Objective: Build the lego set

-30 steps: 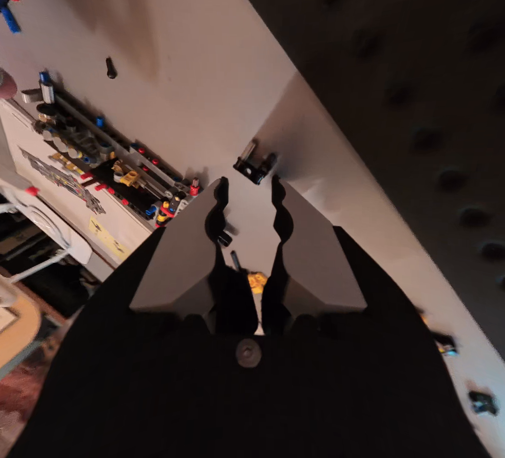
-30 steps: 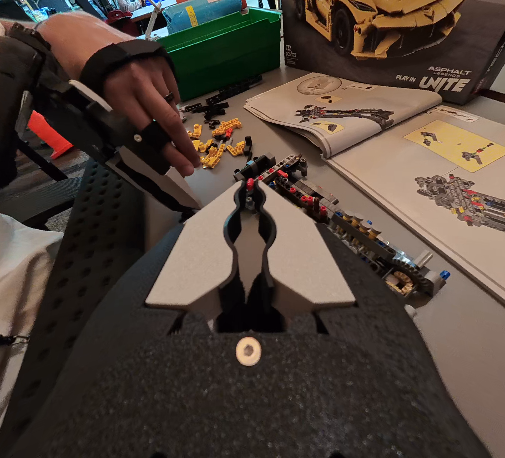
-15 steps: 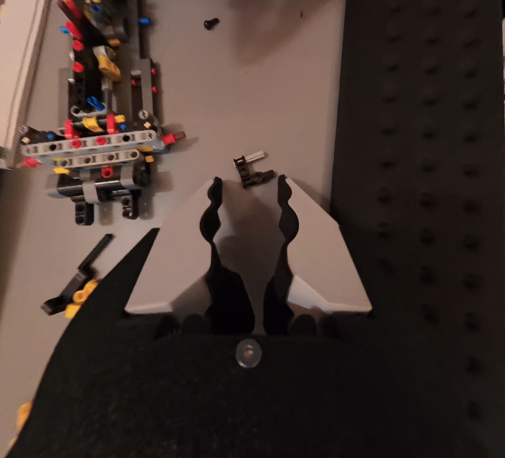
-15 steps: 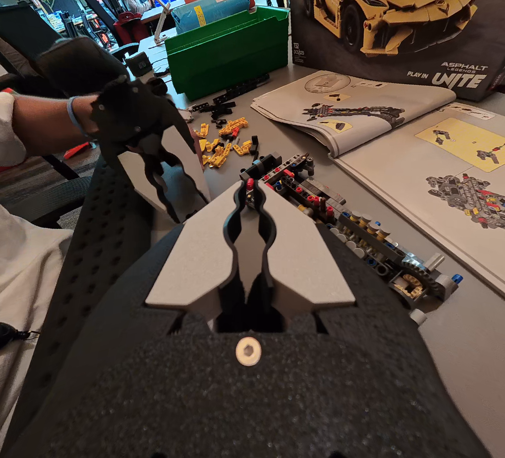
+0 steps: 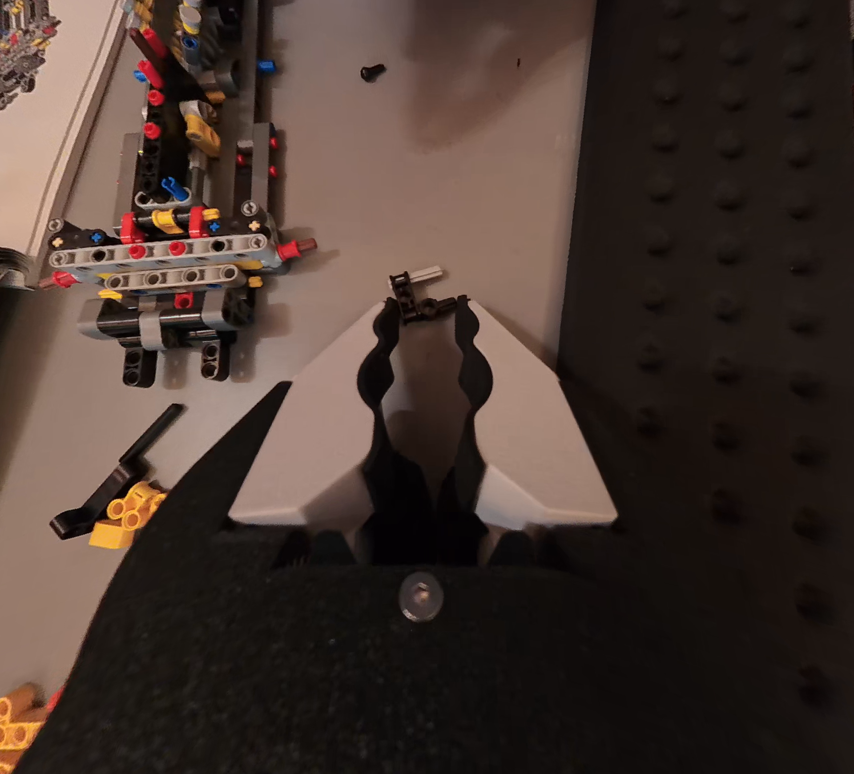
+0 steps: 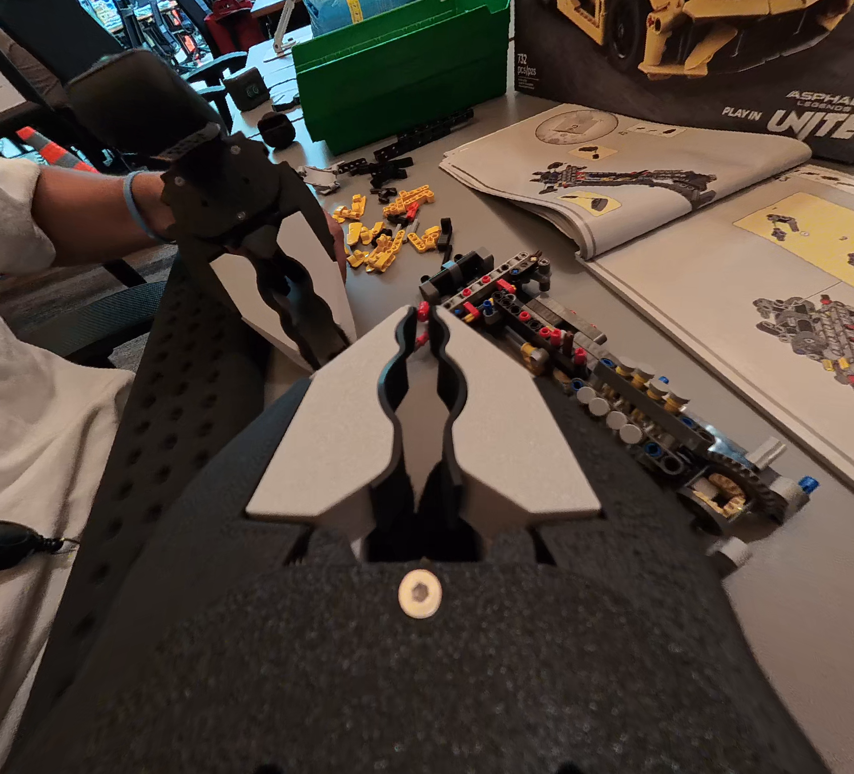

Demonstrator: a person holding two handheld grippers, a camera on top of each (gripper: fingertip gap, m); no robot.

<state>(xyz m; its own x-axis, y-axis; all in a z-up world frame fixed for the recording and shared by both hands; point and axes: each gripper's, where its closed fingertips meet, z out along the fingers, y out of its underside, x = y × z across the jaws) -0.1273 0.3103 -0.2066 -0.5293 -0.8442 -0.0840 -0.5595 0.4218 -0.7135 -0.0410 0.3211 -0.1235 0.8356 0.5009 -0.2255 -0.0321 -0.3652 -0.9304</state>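
A part-built Lego chassis of black and grey beams with red, blue and yellow pins lies on the grey table; it also shows in the right wrist view. A small black connector with a light grey axle lies on the table. My left gripper is open, its fingertips on either side of the connector. It also shows in the right wrist view, tips down on the table. My right gripper is shut on a small red pin, just in front of the chassis end.
A black dotted mat borders the table on the near side. A loose black pin, a black beam with yellow pieces, a pile of yellow and black parts, a green bin, open instruction booklets and the set's box surround the chassis. The tips of one gripper are about 12 centimetres away from the tips of the other.
My left gripper has swung round and closed in on the black connector, which now sits between its open tips. My right gripper has kept the red pin and barely moved.
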